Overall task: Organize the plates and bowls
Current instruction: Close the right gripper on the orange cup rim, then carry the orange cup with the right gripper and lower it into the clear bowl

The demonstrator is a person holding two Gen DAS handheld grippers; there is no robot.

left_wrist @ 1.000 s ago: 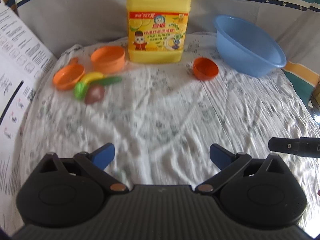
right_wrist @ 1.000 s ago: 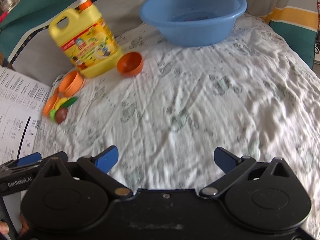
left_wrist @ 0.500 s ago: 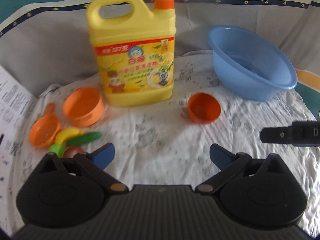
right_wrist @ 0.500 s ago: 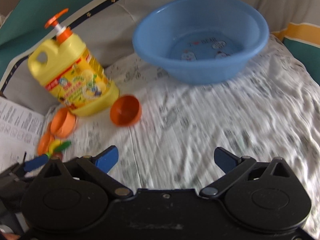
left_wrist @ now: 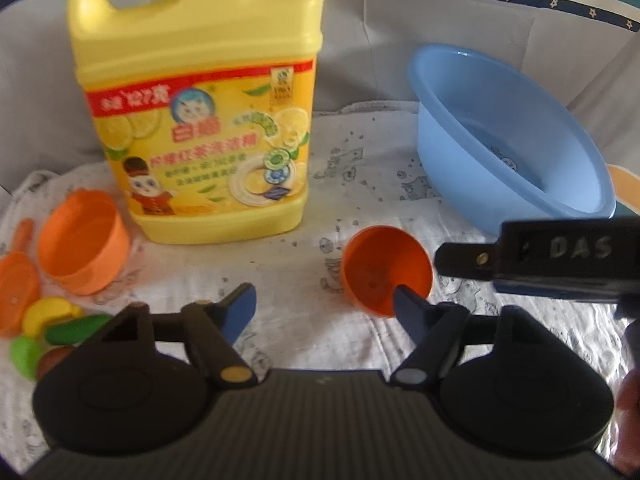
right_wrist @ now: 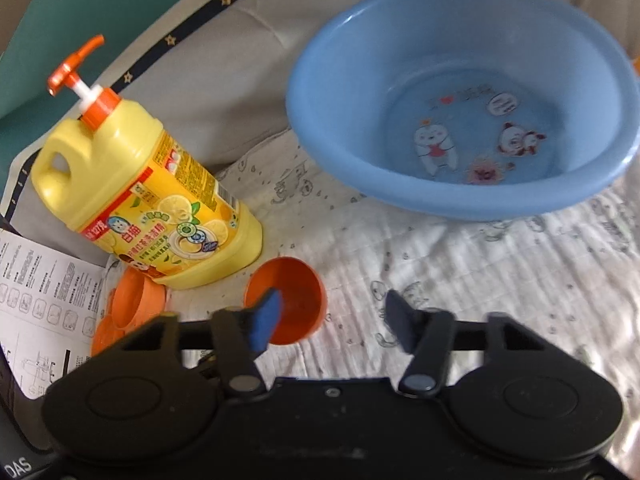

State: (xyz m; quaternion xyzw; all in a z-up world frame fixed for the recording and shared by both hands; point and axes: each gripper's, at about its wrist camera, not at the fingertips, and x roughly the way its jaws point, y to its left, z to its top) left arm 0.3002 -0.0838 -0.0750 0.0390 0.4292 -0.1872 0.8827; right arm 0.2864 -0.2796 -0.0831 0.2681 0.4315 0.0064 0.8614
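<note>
Surface: a white patterned cloth [right_wrist: 460, 264] covers the soft, wrinkled surface, with grey and teal fabric rising behind it.
Left tool [left_wrist: 324, 306]: nearest the camera, jaws partly apart and just closing in, nothing between the blue pads; the right pad overlaps the rim of the small orange bowl in the picture, but contact cannot be told.
Right tool [right_wrist: 334, 320]: jaws narrower, also just closing in, with only cloth between them; the left pad sits in front of the same bowl.
Small orange bowl [left_wrist: 386, 270]: tipped on its side on the cloth, mouth facing the cameras, near the soap jug and in front of the basin.
Toy pieces [left_wrist: 48, 328]: yellow, green and brown plastic bits lie at the near left.
Orange cup [left_wrist: 82, 242]: just left of the jug, tipped, with an orange scoop [left_wrist: 16, 284] beside it.
Soap jug [left_wrist: 200, 120]: yellow, upright, orange pump on top.
Blue basin [right_wrist: 460, 96]: farthest right, tilted against the fabric, cartoon prints on its floor.
Paper sheet [right_wrist: 40, 296]: printed, at the left edge.
</note>
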